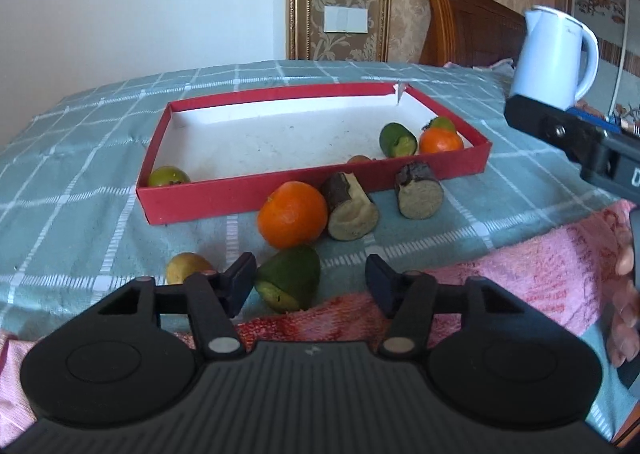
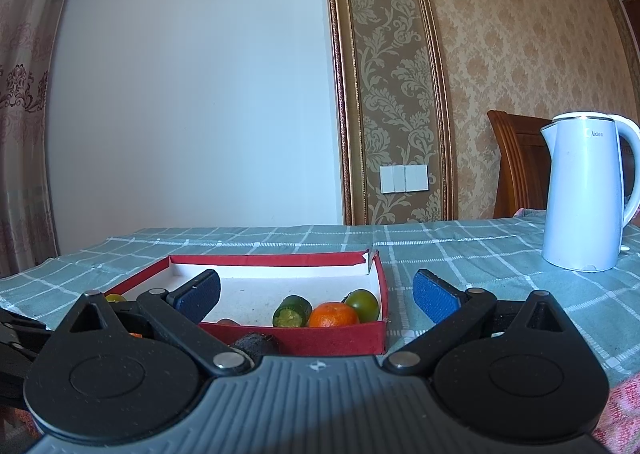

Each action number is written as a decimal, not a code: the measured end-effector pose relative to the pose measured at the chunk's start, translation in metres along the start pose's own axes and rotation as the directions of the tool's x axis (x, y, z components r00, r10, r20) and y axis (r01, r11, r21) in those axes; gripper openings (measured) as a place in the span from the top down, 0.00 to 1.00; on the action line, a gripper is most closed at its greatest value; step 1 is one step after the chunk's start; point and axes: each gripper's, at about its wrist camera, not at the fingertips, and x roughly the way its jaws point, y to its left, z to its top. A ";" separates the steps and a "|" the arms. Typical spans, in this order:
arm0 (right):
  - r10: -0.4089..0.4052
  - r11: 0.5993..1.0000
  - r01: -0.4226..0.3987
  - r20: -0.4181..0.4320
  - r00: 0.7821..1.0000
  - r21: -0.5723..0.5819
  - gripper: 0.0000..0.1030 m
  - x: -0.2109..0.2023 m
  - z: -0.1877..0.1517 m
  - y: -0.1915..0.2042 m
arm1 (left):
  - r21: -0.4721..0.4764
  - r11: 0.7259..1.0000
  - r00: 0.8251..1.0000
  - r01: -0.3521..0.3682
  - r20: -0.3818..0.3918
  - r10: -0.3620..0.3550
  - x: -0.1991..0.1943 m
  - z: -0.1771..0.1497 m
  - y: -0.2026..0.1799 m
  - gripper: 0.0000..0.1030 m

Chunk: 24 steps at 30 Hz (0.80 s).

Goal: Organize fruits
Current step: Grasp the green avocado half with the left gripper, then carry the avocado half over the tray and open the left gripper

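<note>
I see a checked green cloth [image 1: 100, 158] before damask wallpaper [image 2: 520, 54]; both my left gripper [image 1: 310, 282] and right gripper [image 2: 316, 292] gape empty; the red tray's [image 1: 248, 196] wall half-hides one fruit [image 1: 359, 159].

A red tray [image 1: 312, 190] holds a small orange [image 1: 440, 141] and green pieces; a bigger orange [image 1: 292, 220] lies just outside its near wall.

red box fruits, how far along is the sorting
Partly done. The red box already holds an orange, a cut green piece, a green fruit and others. Nothing is in hand: the left gripper and right gripper are open. Left outside: a big orange, two dark cut pieces, a green wedge, a yellow fruit.
</note>
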 end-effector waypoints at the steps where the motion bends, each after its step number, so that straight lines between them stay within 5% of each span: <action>1: 0.000 1.000 0.000 -0.001 1.000 0.001 0.00 0.000 0.000 0.000 | -0.003 1.000 1.000 -0.008 -0.003 0.008 0.000 0.000 0.001 0.54; 5: 0.002 1.000 -0.002 -0.008 1.000 0.003 0.00 0.001 0.000 -0.001 | -0.036 0.999 0.999 -0.031 -0.014 0.030 0.001 0.002 0.008 0.68; 13: 0.001 1.000 -0.001 -0.009 1.000 0.006 0.00 0.002 0.001 -0.001 | -0.088 0.993 0.997 -0.073 -0.040 0.070 0.002 0.008 0.007 0.68; 24: -0.008 1.000 0.008 -0.011 1.000 0.004 0.00 0.002 0.000 -0.002 | -0.082 0.964 0.966 -0.255 0.015 0.257 -0.009 0.021 0.000 0.68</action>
